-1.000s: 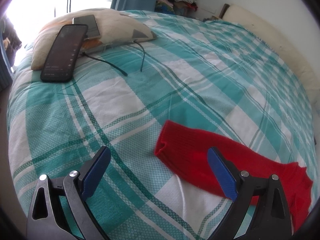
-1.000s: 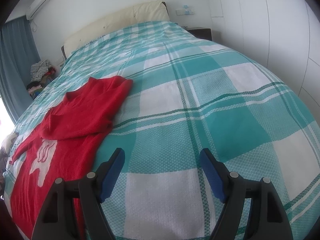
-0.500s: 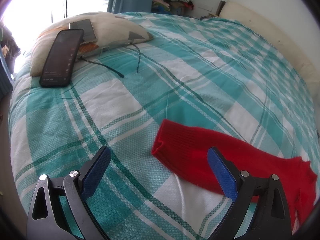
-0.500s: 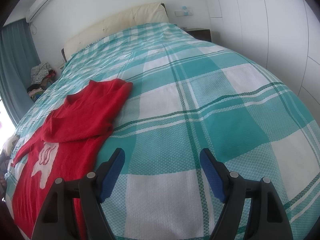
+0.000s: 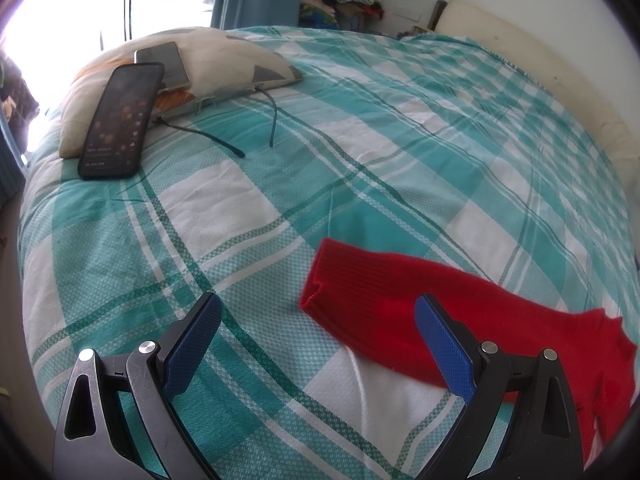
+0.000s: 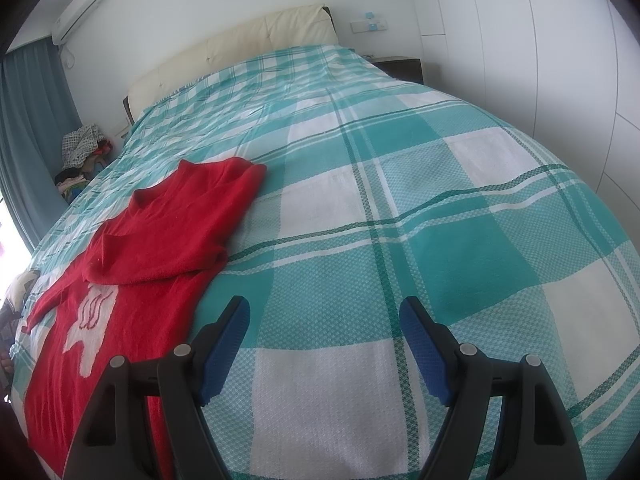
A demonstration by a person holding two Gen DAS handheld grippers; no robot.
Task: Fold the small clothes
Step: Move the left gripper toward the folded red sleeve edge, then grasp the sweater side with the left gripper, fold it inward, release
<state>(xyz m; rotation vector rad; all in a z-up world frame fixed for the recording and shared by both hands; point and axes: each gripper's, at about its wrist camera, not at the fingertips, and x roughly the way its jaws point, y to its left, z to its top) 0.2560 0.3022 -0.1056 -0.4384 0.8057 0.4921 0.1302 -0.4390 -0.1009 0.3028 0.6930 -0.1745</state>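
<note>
A small red knit sweater (image 6: 132, 280) with a white figure on its chest lies flat on the bed, one sleeve folded across the body. Its other sleeve (image 5: 400, 304) stretches out in the left wrist view, cuff toward the left. My left gripper (image 5: 316, 336) is open and empty, hovering just above and in front of that cuff. My right gripper (image 6: 324, 332) is open and empty over bare bedspread, to the right of the sweater's body.
The bed has a teal and white checked cover (image 6: 440, 200). A pillow (image 5: 224, 60) at the far left corner carries two phones (image 5: 120, 120) with cables. The headboard (image 6: 248, 44), a clothes pile (image 6: 84, 148) and white wardrobes (image 6: 540, 40) surround the bed.
Both grippers have drifted slightly; the sleeve cuff sits a little further left and lower between the left fingers. Nothing was grasped.
</note>
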